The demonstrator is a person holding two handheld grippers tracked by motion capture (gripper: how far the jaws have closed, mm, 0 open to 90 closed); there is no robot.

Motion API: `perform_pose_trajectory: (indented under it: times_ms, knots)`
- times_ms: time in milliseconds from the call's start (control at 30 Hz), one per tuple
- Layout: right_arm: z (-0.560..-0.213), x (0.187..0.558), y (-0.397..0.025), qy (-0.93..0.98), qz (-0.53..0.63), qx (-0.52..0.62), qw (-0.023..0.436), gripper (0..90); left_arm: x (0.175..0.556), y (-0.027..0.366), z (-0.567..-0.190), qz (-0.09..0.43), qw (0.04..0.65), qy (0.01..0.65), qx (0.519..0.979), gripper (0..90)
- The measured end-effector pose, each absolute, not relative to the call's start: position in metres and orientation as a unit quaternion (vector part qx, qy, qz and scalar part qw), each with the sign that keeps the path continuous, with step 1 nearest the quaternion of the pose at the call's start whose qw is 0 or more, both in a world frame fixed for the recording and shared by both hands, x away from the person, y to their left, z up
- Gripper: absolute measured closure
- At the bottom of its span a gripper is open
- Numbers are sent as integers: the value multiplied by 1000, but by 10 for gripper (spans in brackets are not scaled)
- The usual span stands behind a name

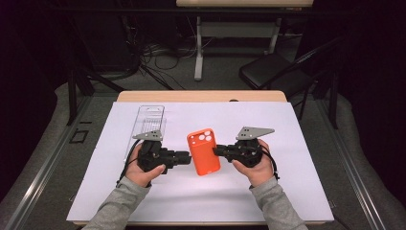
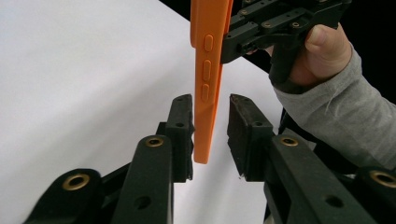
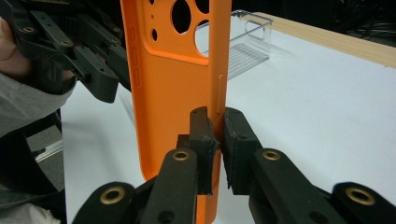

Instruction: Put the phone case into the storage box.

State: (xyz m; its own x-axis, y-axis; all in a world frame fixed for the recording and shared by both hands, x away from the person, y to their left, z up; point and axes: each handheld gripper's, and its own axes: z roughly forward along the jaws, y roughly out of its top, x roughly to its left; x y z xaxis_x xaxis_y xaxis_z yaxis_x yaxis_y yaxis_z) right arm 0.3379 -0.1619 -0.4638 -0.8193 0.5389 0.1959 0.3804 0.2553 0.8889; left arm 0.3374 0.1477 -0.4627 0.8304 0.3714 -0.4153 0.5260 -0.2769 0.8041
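An orange phone case (image 1: pixel 203 151) with camera cut-outs is held just above the white sheet (image 1: pixel 287 167) between both grippers. My right gripper (image 1: pixel 215 151) pinches its right edge; in the right gripper view the jaws (image 3: pixel 216 140) are closed on the rim of the case (image 3: pixel 173 93). My left gripper (image 1: pixel 189 157) stands at the case's left edge. In the left gripper view its jaws (image 2: pixel 210 135) straddle the button edge of the case (image 2: pixel 208 70), with a gap on one side. The right gripper (image 2: pixel 233 35) grips the far edge there.
A clear plastic tray (image 1: pixel 148 122) lies on the sheet behind my left hand, also in the right gripper view (image 3: pixel 247 42). The wooden table edge (image 1: pixel 201 96) runs along the back. A black folding chair (image 1: pixel 268 72) and cables stand on the floor beyond.
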Motion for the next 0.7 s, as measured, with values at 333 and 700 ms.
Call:
perform_pose_trajectory:
  times_ms: [333,700]
  knots:
    - [-463,339,-166,787,532,300,87,833,340,150,-463,-68,537,296,787,645]
    - [-463,339,-169,786,520,314,111,833,342,147,-465,-28,530,309,789,572]
